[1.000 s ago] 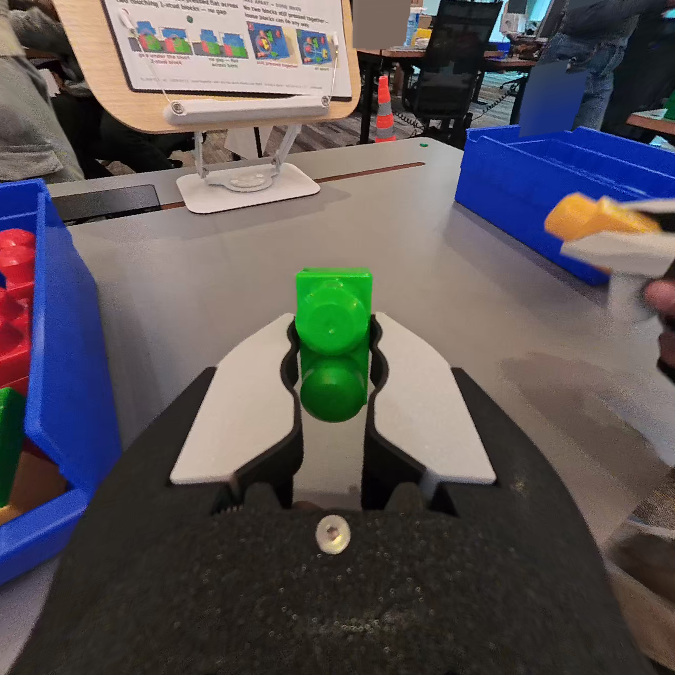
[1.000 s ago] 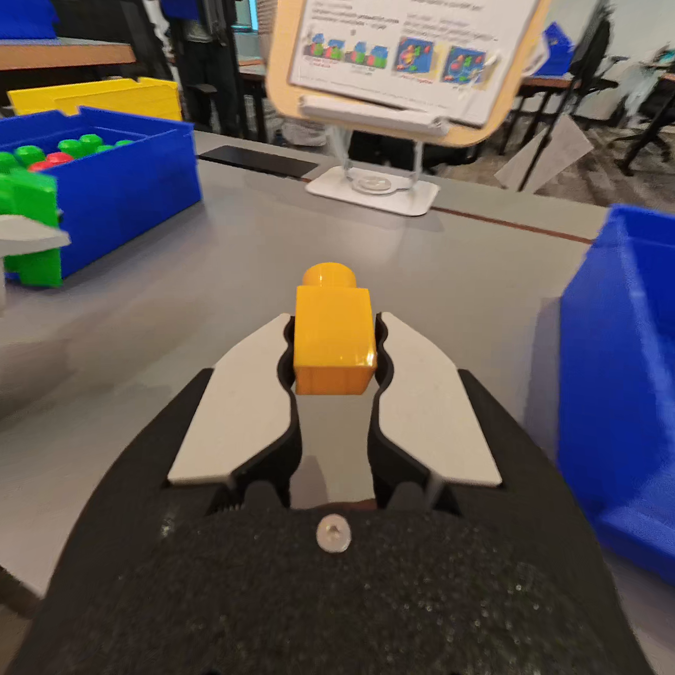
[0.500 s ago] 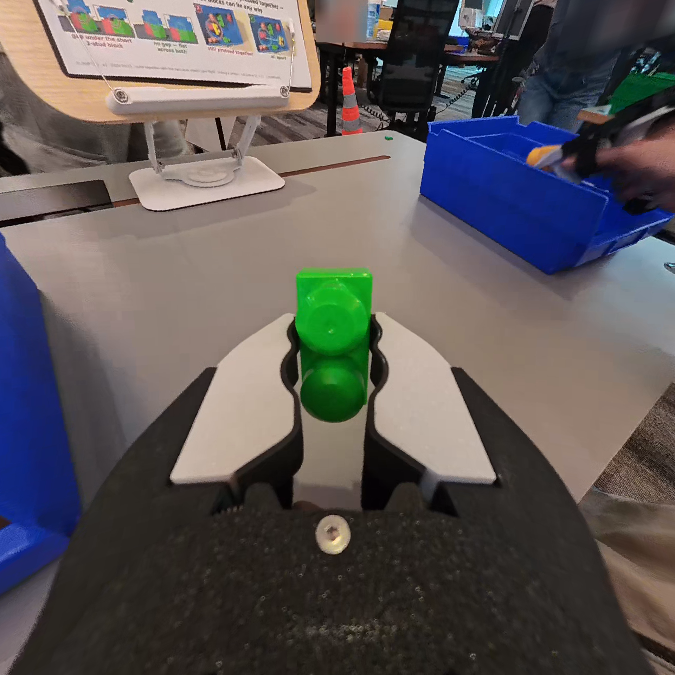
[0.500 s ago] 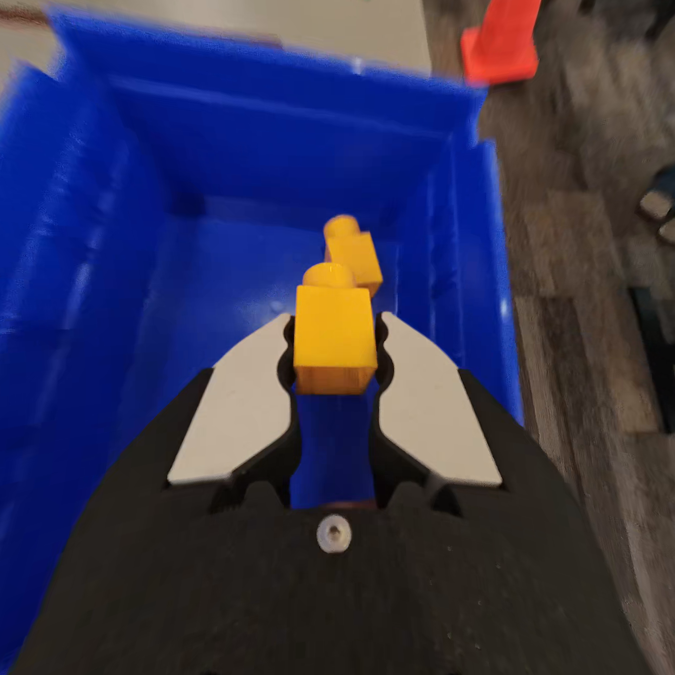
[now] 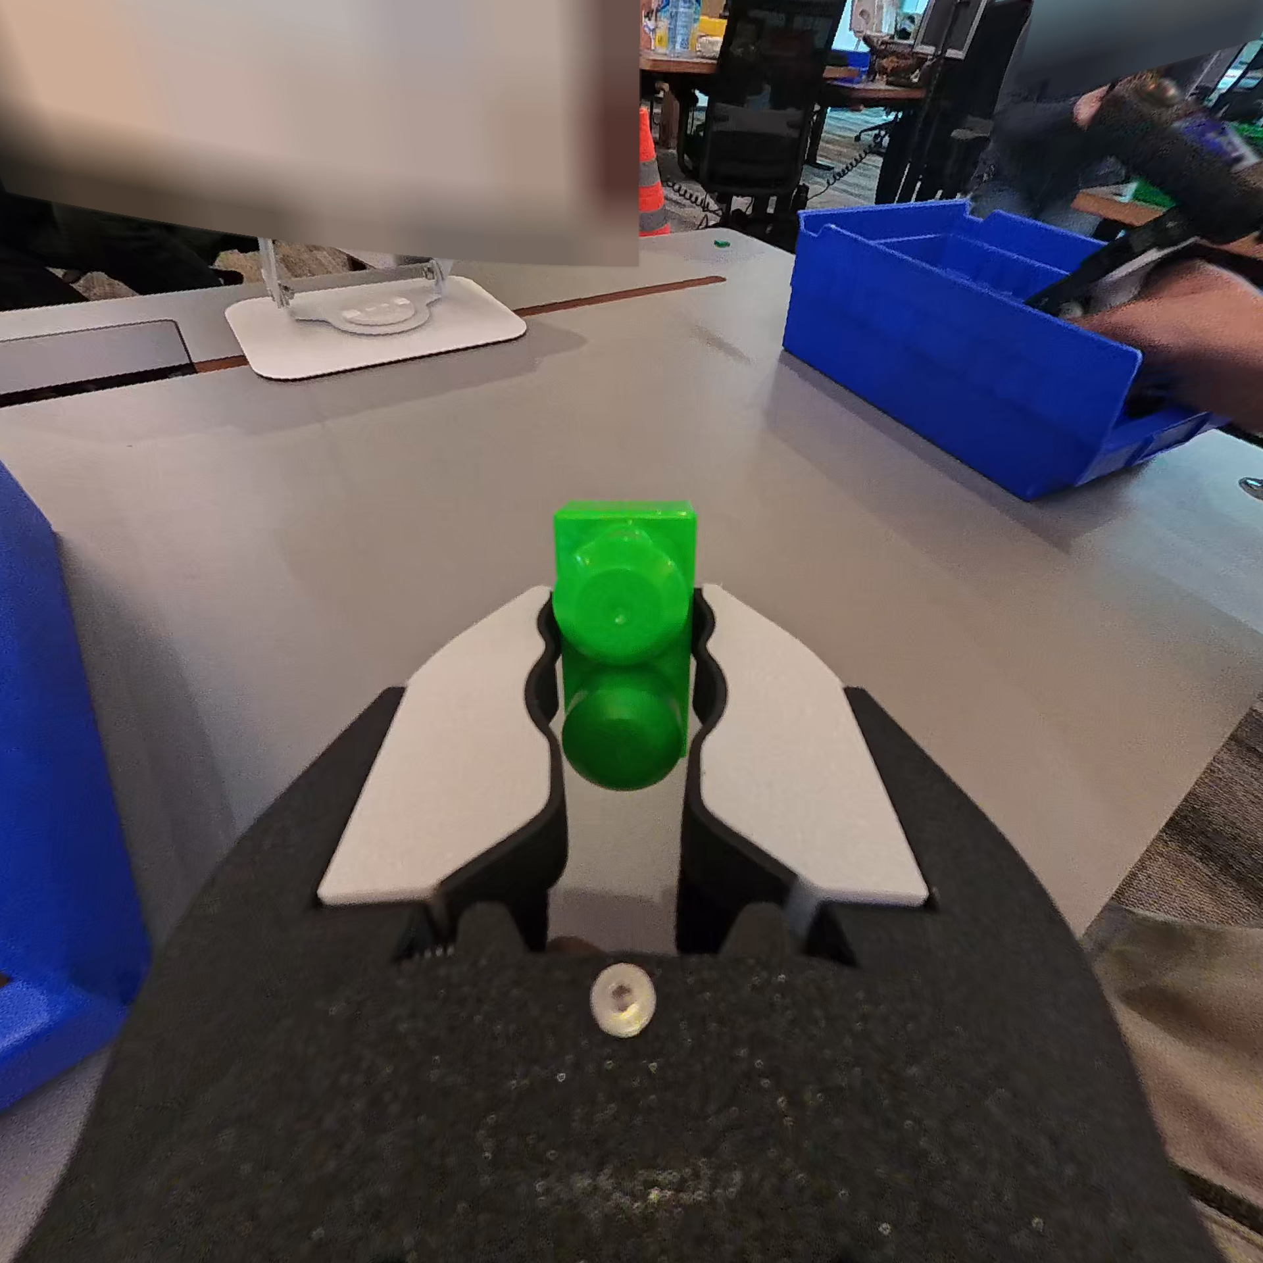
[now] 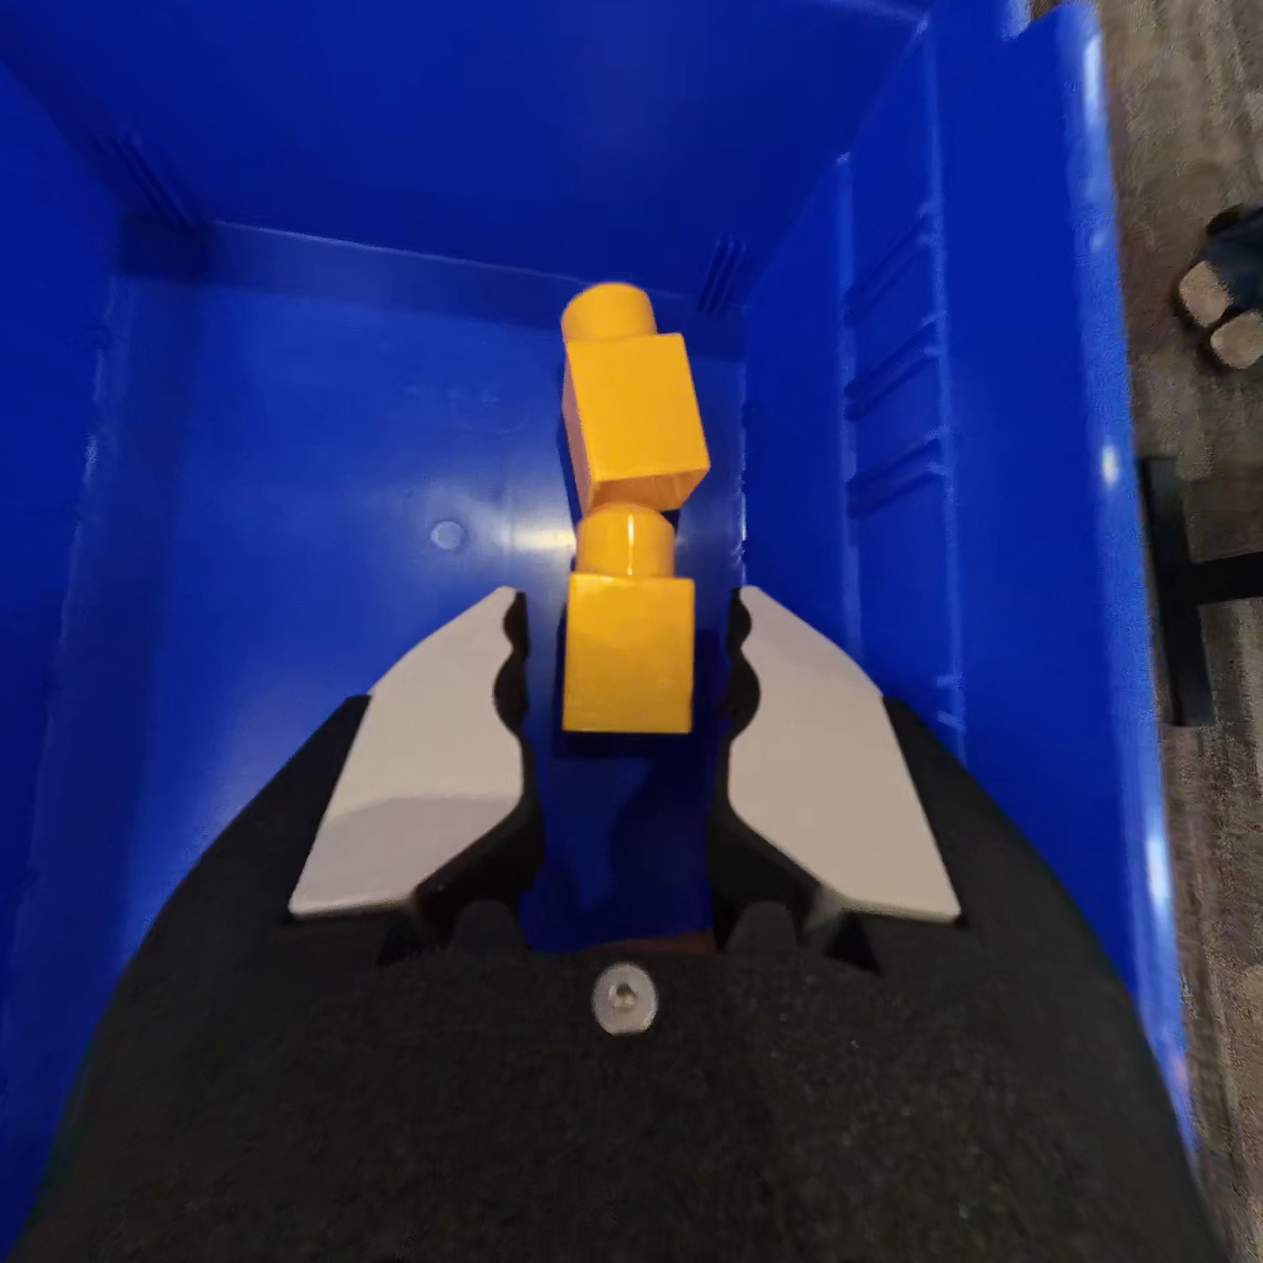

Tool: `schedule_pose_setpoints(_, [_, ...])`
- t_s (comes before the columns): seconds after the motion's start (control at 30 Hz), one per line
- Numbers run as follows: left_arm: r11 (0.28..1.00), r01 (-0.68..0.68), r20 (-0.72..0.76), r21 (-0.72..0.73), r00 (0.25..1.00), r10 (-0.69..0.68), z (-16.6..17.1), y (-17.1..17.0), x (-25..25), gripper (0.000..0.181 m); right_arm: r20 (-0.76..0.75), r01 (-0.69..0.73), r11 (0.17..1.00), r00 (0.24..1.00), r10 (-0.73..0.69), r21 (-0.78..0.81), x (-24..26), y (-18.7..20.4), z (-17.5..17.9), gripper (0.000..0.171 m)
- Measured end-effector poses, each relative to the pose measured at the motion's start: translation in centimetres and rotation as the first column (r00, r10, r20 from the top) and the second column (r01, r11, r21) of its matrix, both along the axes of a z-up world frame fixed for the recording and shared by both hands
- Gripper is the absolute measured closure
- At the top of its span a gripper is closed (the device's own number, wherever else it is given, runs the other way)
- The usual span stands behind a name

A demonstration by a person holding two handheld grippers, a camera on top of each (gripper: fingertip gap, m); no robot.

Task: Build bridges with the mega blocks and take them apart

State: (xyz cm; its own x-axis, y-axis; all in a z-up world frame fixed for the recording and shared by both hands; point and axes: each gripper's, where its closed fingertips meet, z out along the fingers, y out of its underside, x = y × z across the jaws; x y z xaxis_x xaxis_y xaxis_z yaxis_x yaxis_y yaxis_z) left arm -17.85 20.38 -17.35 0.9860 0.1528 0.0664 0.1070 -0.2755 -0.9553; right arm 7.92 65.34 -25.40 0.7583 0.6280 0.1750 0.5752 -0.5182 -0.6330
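Grey table (image 5: 342, 533), blue bin (image 6: 273, 171) holding two yellow blocks (image 6: 632, 403), right gripper (image 6: 627, 656) spread

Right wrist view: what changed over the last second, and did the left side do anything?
The right gripper swung from the table over into the blue bin, then opened: its yellow block now sits loose between the spread fingers, beside a second yellow block already there. The left gripper stayed shut on the green block above the table, only turning a little rightward.
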Motion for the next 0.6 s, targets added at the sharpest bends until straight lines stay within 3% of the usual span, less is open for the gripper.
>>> schedule_pose_setpoints(0.17, [1.0, -0.015, 0.006, 0.009, 1.0, 0.015, 0.4, -0.1, -0.8, 0.145, -0.123, -0.05, 0.983, 0.99, 0.072, 0.177, -1.1, -4.1, 7.3, 0.102])
schedule_pose_setpoints(0.23, [1.0, -0.017, -0.005, 0.007, 1.0, 0.017, 0.5, -0.3, -1.2, 0.145, -0.223, -0.101, 0.95, 0.96, 0.171, 0.295, -2.6, -8.5, 11.7, 0.102])
schedule_pose_setpoints(0.33, [1.0, -0.003, -0.027, -0.002, 1.0, 0.003, 0.5, -0.6, -1.6, 0.145, -0.339, -0.259, 0.857, 0.837, 0.429, 0.446, -6.6, -18.6, 15.5, 0.102])
schedule_pose_setpoints(0.47, [0.996, 0.07, -0.046, -0.05, 0.996, -0.073, -0.1, -0.8, -1.7, 0.145, -0.462, -0.453, 0.775, 0.626, 0.628, 0.44, -11.3, -30.7, 12.4, 0.105])
schedule_pose_setpoints(0.6, [0.972, 0.2, -0.131, -0.12, 0.968, -0.215, 0.4, -0.8, -1.1, 0.145, -0.447, -0.632, 0.675, 0.514, 0.733, 0.38, -14.0, -36.4, 9.1, 0.099])
